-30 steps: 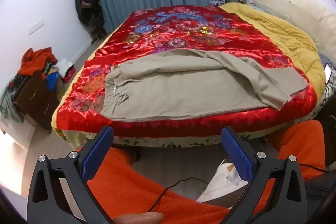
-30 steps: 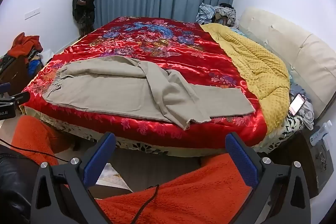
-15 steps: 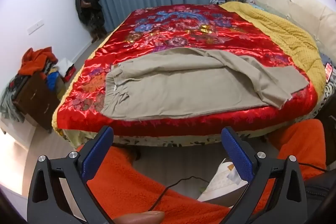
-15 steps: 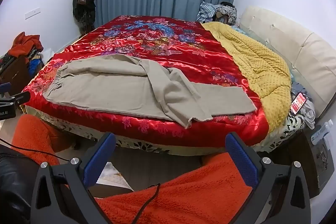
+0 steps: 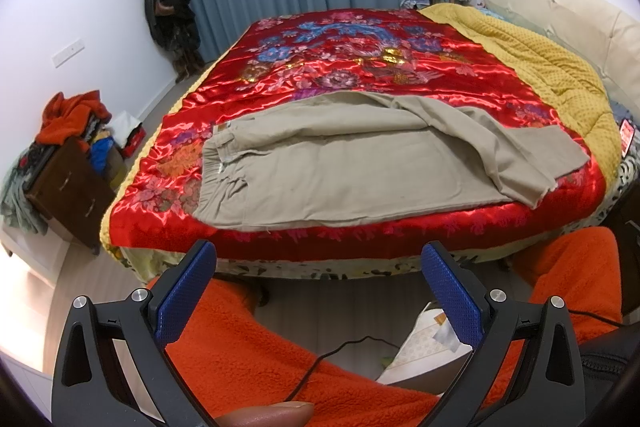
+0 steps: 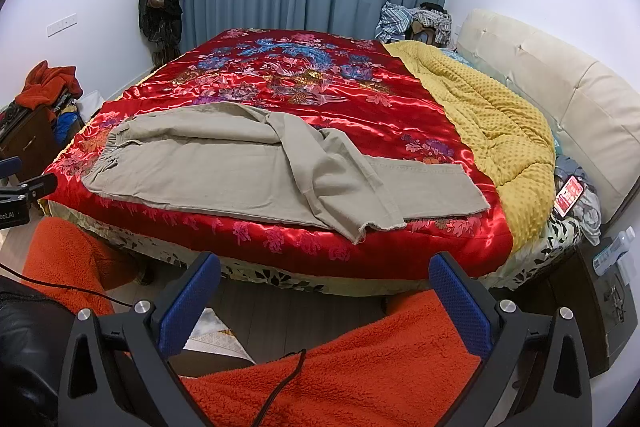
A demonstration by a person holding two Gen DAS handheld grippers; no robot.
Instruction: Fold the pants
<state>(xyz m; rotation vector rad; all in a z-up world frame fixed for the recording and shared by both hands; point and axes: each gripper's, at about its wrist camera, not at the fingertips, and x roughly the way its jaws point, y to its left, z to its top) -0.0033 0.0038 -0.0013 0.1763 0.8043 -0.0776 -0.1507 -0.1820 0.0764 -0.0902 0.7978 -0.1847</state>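
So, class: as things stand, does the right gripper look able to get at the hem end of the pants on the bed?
Probably yes. The right gripper is open and held short of the bed, and the hem end lies near the bed's front edge with nothing on top of it or in between. It would need to move forward first.

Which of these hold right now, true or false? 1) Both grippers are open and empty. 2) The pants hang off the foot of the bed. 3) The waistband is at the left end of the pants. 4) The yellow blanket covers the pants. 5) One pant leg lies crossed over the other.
1) True: the left gripper and right gripper are open, with nothing between the fingers.
2) False: the pants lie fully on the red quilt.
3) True: the waistband is at the left end.
4) False: the yellow blanket lies to the right, apart from the pants.
5) True: the upper leg lies diagonally over the lower one.
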